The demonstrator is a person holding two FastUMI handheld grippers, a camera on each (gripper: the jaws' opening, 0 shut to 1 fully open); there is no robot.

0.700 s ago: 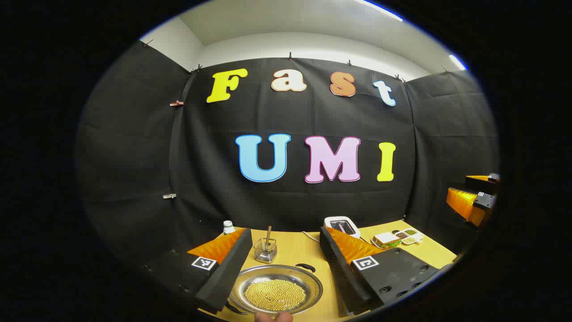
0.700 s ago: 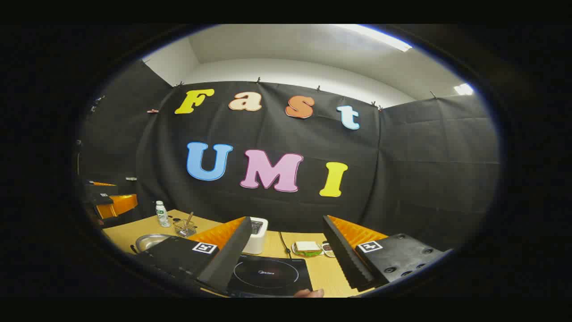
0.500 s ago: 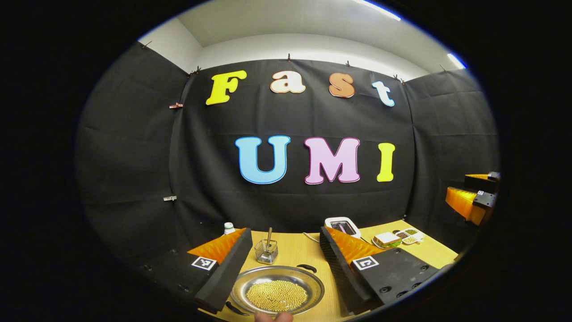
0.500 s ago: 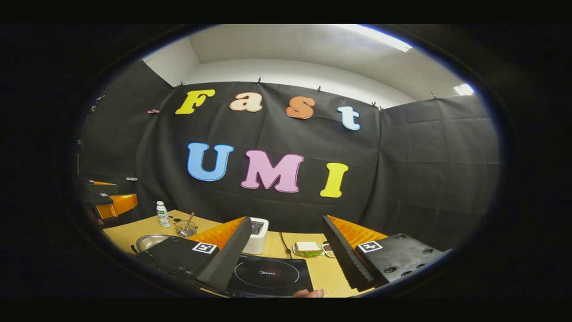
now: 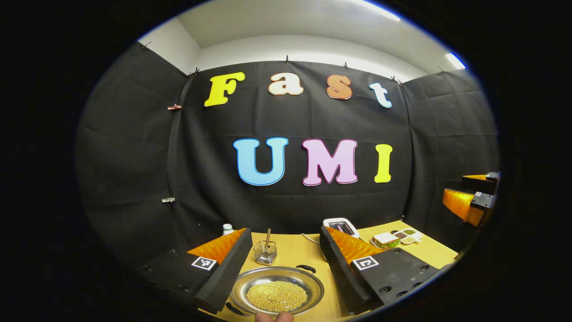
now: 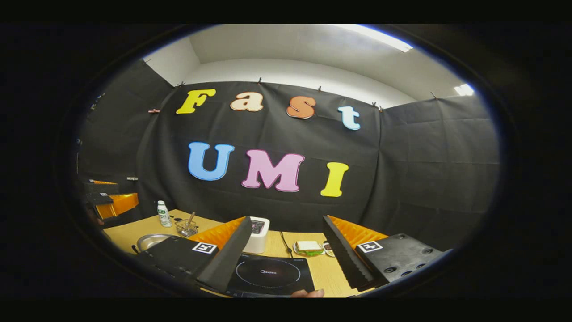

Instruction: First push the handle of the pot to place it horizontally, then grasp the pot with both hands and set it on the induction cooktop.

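Both views low, facing toaster (image 5: pixel 341 226)

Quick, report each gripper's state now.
Left gripper: open, holding nothing, above the pot.
Right gripper: open, holding nothing, above the induction cooktop.

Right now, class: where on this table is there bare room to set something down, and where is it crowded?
Bare wood lies between the wire basket and the toaster, and right of the induction cooktop. Crowded: the sandwich and snack tray.
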